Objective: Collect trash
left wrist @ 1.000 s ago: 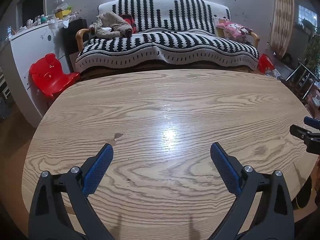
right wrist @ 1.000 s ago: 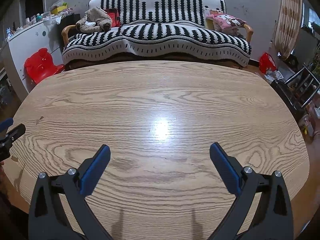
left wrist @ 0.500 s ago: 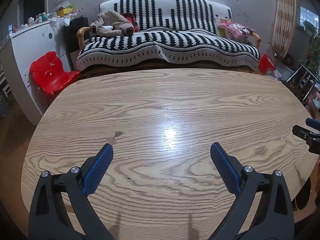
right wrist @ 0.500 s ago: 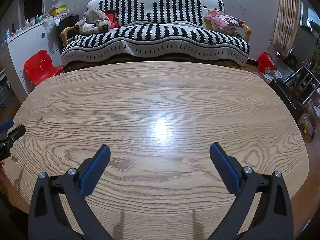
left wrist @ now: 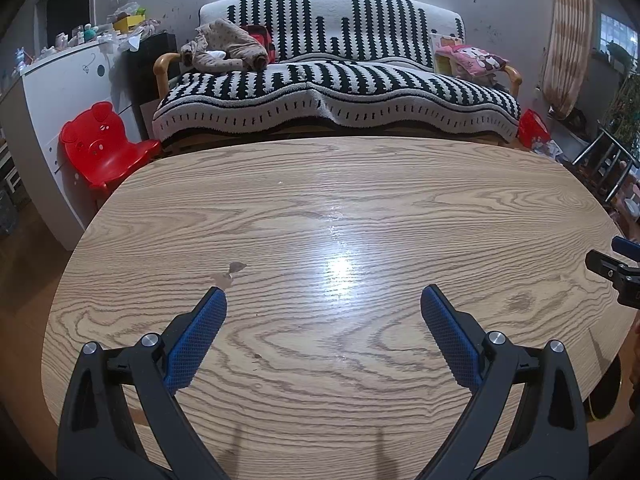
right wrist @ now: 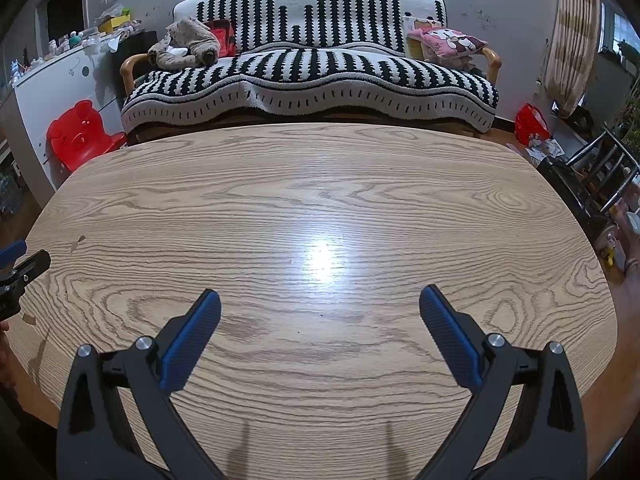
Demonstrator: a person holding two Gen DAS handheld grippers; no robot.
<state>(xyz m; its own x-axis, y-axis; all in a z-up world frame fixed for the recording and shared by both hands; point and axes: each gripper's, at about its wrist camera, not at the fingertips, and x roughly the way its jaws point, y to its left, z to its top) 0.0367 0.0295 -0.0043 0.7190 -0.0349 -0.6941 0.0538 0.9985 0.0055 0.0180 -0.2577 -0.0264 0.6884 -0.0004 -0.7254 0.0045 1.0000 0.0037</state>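
Note:
An oval wooden table (left wrist: 360, 208) fills both views; it also shows in the right wrist view (right wrist: 320, 200). My left gripper (left wrist: 323, 300) is open and empty above its near side. My right gripper (right wrist: 320, 304) is open and empty to its right. A small pale scrap or chip mark (left wrist: 230, 272) lies on the table just past my left gripper's left fingertip; it shows far left in the right wrist view (right wrist: 78, 242). I cannot tell whether it is loose. No other trash shows on the table.
A black-and-white striped sofa (left wrist: 332, 76) stands behind the table with clothes (left wrist: 224, 46) and a pink cushion (left wrist: 472, 58) on it. A red child's chair (left wrist: 102, 144) and a white cabinet (left wrist: 60, 88) stand at left. Metal chair frames (right wrist: 600, 176) are at right.
Both views have shifted slightly, and the other gripper's tip sits a little nearer each frame's edge. Both grippers stay open and empty.

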